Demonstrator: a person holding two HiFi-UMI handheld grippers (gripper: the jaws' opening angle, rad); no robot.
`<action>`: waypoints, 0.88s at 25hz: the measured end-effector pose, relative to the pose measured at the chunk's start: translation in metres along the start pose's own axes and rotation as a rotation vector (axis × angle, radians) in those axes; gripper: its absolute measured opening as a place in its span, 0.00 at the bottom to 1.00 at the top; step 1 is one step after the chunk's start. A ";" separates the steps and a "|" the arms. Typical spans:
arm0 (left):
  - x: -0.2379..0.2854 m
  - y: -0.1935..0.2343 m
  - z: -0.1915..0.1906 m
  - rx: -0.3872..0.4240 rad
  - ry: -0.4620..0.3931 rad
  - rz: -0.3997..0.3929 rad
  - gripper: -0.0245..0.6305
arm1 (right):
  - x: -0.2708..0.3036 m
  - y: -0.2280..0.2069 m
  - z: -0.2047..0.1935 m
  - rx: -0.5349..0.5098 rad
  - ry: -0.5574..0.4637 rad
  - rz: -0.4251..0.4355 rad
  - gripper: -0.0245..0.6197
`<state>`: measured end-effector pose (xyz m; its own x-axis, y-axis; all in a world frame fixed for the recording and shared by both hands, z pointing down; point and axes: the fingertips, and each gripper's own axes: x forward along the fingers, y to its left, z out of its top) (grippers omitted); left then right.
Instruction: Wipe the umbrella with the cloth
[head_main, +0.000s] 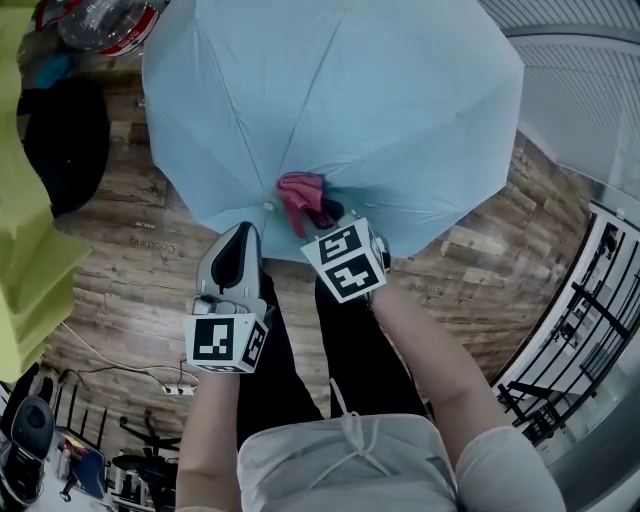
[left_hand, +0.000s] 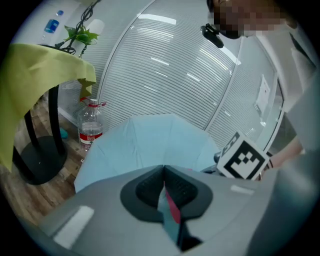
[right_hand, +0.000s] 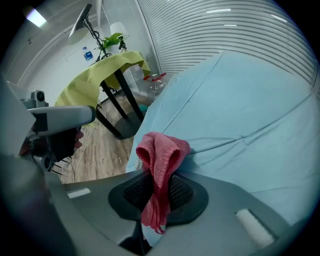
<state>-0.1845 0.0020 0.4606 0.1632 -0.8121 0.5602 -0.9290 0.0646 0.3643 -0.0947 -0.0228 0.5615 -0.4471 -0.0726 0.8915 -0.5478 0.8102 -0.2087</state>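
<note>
A light blue open umbrella (head_main: 330, 100) rests canopy-up on the wooden floor ahead of me. My right gripper (head_main: 322, 215) is shut on a pink cloth (head_main: 298, 195), which bunches against the canopy near its front rim. In the right gripper view the cloth (right_hand: 160, 150) stands up out of the shut jaws (right_hand: 159, 187), with the umbrella (right_hand: 240, 100) just behind it. My left gripper (head_main: 243, 235) is at the rim, left of the cloth. Its jaws (left_hand: 163, 172) are shut with a strip of blue fabric between them, and the umbrella (left_hand: 150, 140) lies just beyond.
A table draped in yellow-green cloth (head_main: 25, 230) stands at the left on a black round base (head_main: 65, 140). A water bottle (left_hand: 90, 125) is beside it. A black railing (head_main: 580, 320) runs at the right, a power strip (head_main: 175, 388) lies near my feet, and a white slatted wall (head_main: 580, 80) curves behind.
</note>
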 end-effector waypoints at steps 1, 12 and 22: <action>0.004 -0.003 0.001 -0.001 -0.001 -0.002 0.05 | -0.002 -0.005 0.001 -0.002 -0.002 0.001 0.13; 0.037 -0.063 -0.001 -0.019 0.019 -0.026 0.05 | -0.045 -0.067 0.007 0.010 -0.005 -0.002 0.13; 0.073 -0.121 0.022 0.028 0.010 -0.080 0.05 | -0.094 -0.135 0.016 0.050 -0.047 -0.002 0.13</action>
<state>-0.0677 -0.0779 0.4414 0.2405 -0.8083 0.5374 -0.9219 -0.0170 0.3871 0.0098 -0.1351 0.4996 -0.4782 -0.1030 0.8722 -0.5833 0.7797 -0.2277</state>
